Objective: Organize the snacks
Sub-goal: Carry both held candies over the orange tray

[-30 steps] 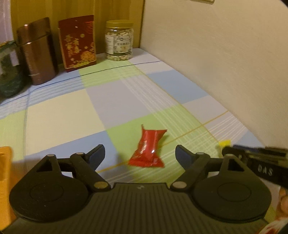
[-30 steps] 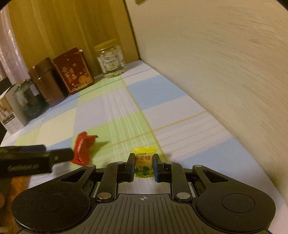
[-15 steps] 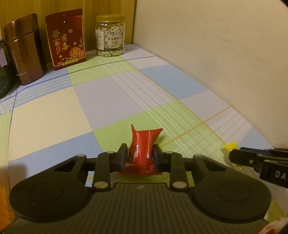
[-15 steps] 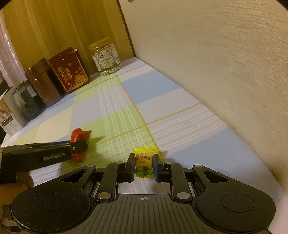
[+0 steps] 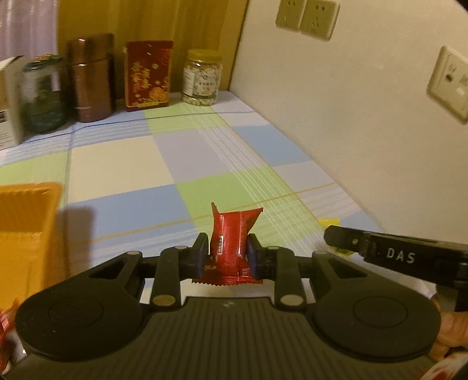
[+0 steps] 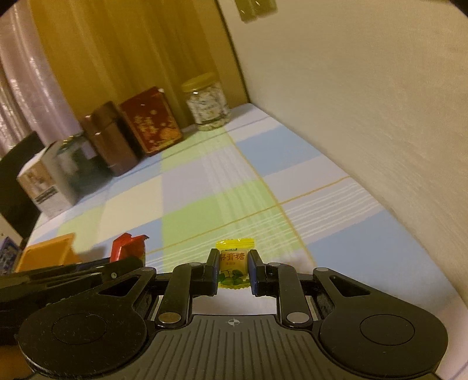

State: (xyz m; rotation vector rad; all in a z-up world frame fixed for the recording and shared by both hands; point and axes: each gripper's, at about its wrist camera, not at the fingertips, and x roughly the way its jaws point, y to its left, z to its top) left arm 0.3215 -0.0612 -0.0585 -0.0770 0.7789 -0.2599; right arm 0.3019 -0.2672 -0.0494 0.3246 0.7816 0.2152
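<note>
A checked tablecloth (image 5: 122, 163) in pale blue, green, cream and lilac squares covers the table, which runs up against a cream wall (image 5: 336, 122). Along the far edge stand a clear jar of pale nuts with a yellow lid (image 5: 201, 77), a red box with gold lettering (image 5: 147, 75) just beside it, a brown metallic canister (image 5: 90, 77), a dark green jar (image 5: 44, 93) and a white carton (image 5: 8, 102) at the end. Behind them hang yellow curtains (image 6: 131, 49). Wall sockets (image 5: 307, 16) sit high on the wall, with another plate (image 5: 450, 83) further along.
</note>
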